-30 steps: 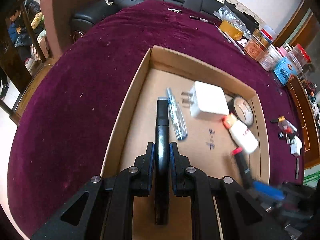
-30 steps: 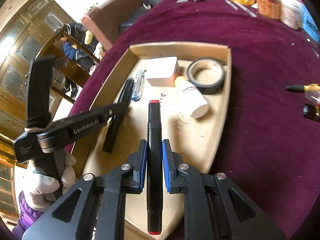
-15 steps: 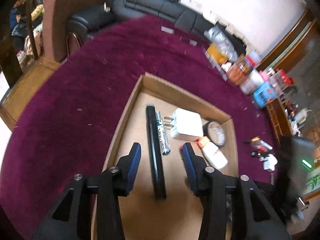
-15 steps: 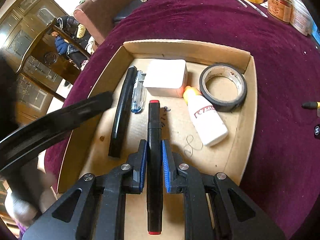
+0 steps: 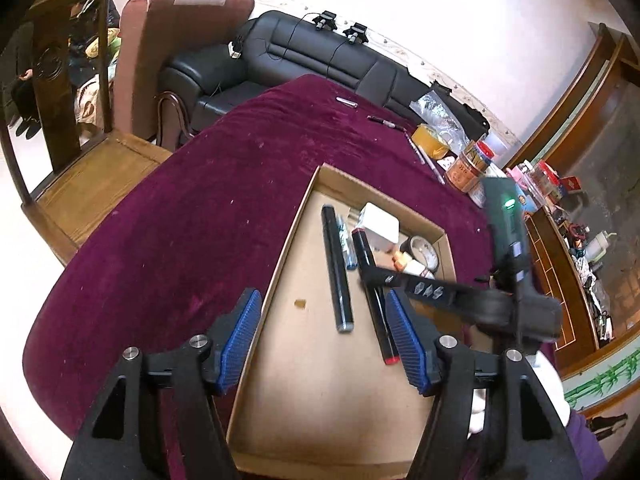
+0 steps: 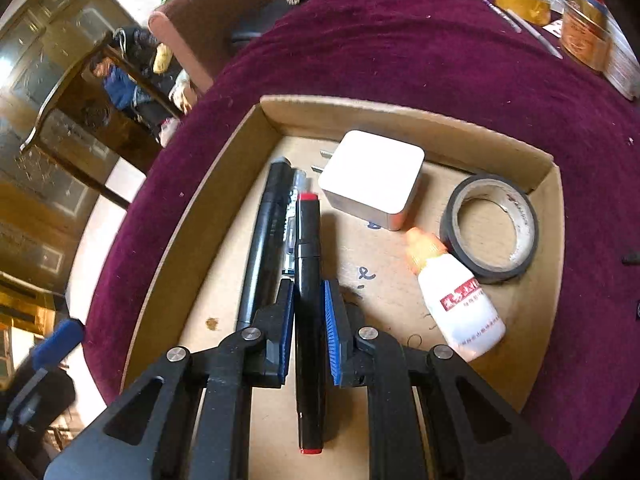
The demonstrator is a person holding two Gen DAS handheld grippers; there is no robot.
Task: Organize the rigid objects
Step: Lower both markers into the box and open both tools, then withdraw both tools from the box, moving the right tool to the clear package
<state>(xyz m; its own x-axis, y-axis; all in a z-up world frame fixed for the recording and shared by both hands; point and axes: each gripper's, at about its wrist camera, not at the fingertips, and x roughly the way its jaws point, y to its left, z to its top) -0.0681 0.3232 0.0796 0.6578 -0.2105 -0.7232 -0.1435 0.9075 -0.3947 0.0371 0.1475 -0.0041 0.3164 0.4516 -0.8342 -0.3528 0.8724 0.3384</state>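
1. Here the right gripper (image 6: 308, 320) clamps a black red-capped marker (image 6: 308, 280), long axis pointing toward the far wall of the cardboard tray (image 6: 400, 114), beside a black pen (image 6: 264, 232).
2. Left gripper (image 5: 324, 344): jaws opening, nothing between them.
3. Tray rests on a maroon tablecloth (image 5: 180, 240); black sofa (image 5: 304, 60) behind.

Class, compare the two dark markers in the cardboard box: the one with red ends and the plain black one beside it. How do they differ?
The red-ended marker is clamped between the pads of the right tongs; the plain black marker lies free on the box floor. The red-ended marker shows red at both tips; the black marker shows none. The black marker lies nearer the box's left wall. Both are long, dark and roughly parallel.
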